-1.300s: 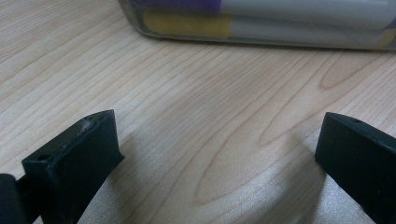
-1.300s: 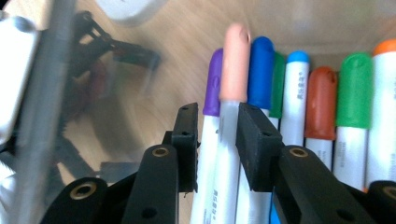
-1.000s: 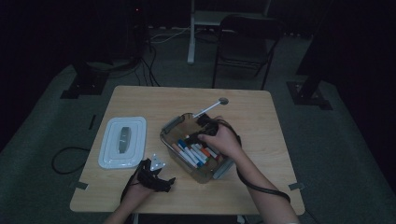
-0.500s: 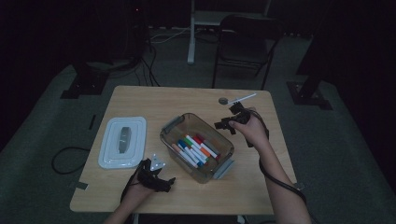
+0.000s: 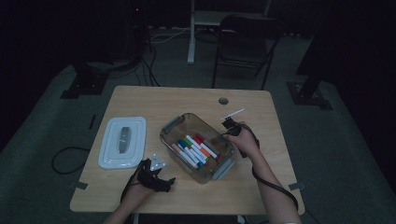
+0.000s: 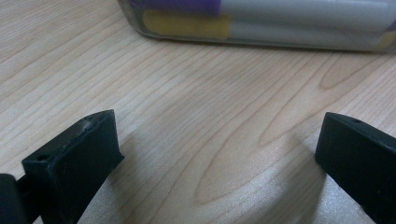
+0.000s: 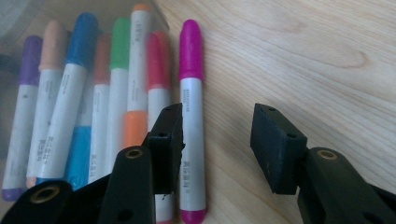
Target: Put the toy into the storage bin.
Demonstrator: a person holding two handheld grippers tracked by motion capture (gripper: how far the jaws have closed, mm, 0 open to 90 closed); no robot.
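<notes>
While the right tongs [image 7: 217, 140] gape, magenta marker [image 7: 190, 84] lies beside them.

Dim room, grey carpet floor [image 5: 56, 116], dark folding chair [image 5: 243, 42] behind wooden table [image 5: 154, 100], black stand bases

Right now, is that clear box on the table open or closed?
Open. The box has no lid on it, so the markers inside lie bare to the high view. The white lid lies flat on the table to its left.
</notes>
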